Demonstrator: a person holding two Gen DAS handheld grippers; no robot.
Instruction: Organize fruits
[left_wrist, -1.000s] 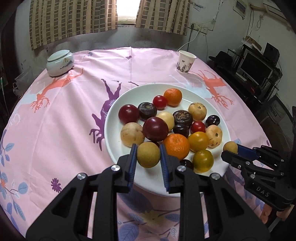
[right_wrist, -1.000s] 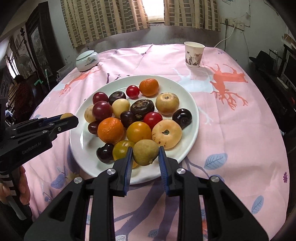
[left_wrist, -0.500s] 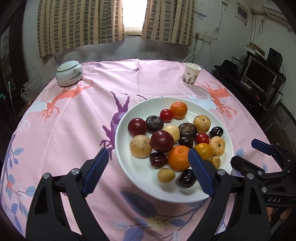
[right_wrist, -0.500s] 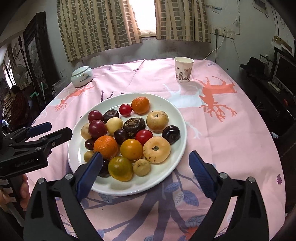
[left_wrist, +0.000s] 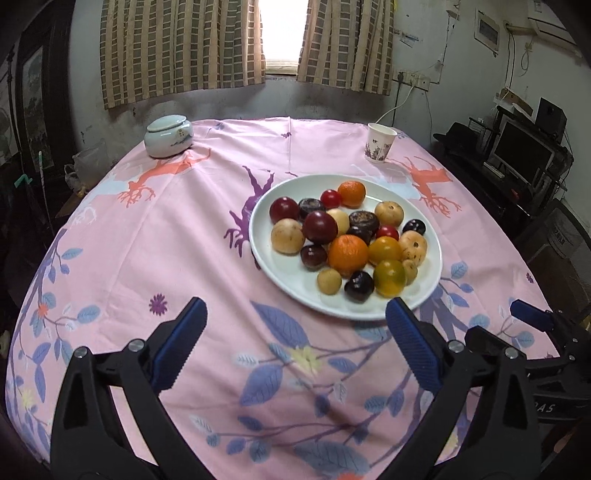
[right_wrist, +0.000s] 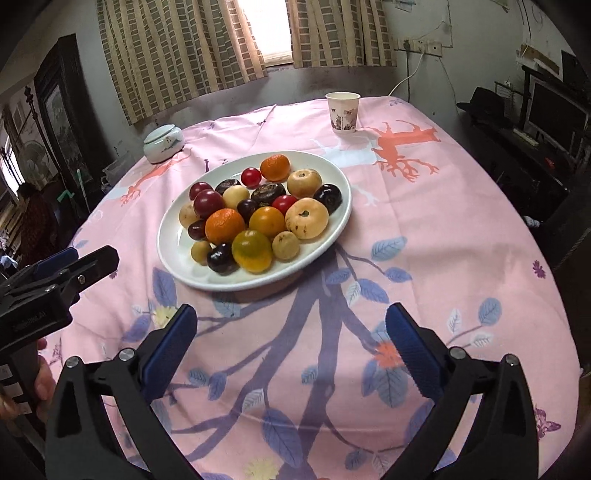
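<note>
Left of frame centre in the right-wrist view: white plate (right_wrist: 332, 236) on the pink-clothed surface (right_wrist: 443, 258), piled with fruits (right_wrist: 225, 225). Probably light, smooth, round, prone to rolling; softer ones bruisable; best pinched across the widest part.

Lower left: left gripper (left_wrist: 293, 332), jaws just spread wide, nothing between, angled down short of the plate.

Lower right: right gripper (right_wrist: 290, 332), likewise released, empty.

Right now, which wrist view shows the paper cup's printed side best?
The right wrist view: the paper cup stands larger there, its print facing the camera. The left wrist view shows the cup smaller and farther off, beyond the plate.
</note>
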